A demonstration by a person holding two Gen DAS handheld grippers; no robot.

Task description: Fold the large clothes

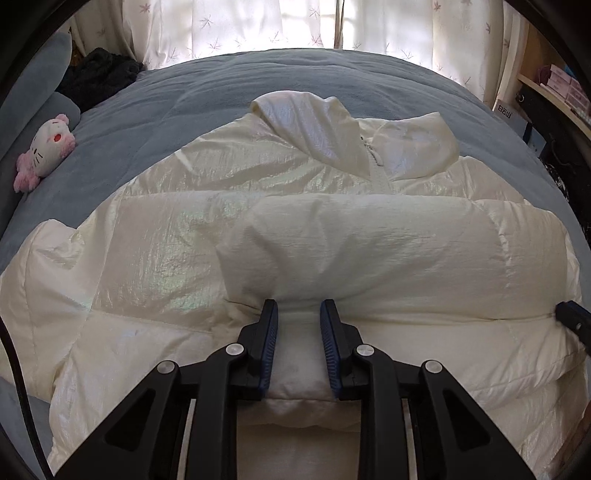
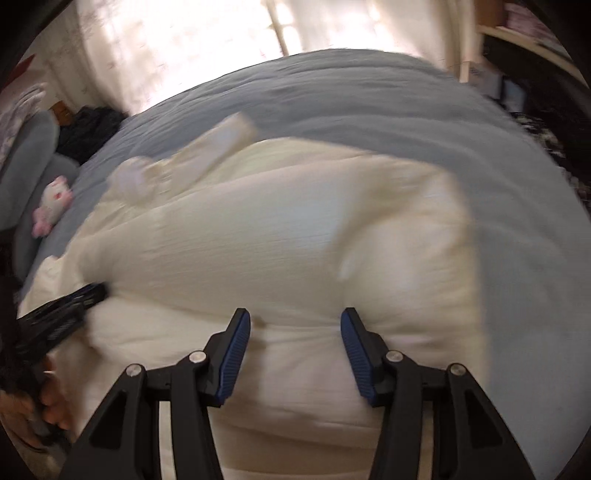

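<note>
The left gripper (image 1: 298, 308) has its jaws narrowed onto a pinch of white padding at the near edge of the folded-over panel, the blue pads pressing the fabric between them. The right gripper (image 2: 295, 317) has its jaws set wider, with the same puffy roll bulging between them; that view is blurred, so I cannot tell whether its pads press the cloth or only straddle it.

The garment is a white hooded puffer jacket (image 1: 207, 236), spread across the near half of the grey-blue bed (image 1: 207, 96). Its hood (image 1: 306, 122) points toward the far edge by the curtains (image 1: 258, 26). The bottom part appears already turned up over the body as a thick roll, so a first fold looks made or nearly made. The left side still lies wide and flat toward the bed's left edge, so the sides likely remain to be brought in, then a final compacting fold. A pink plush toy (image 1: 44, 153) sits well apart at the bed's left edge.
</note>
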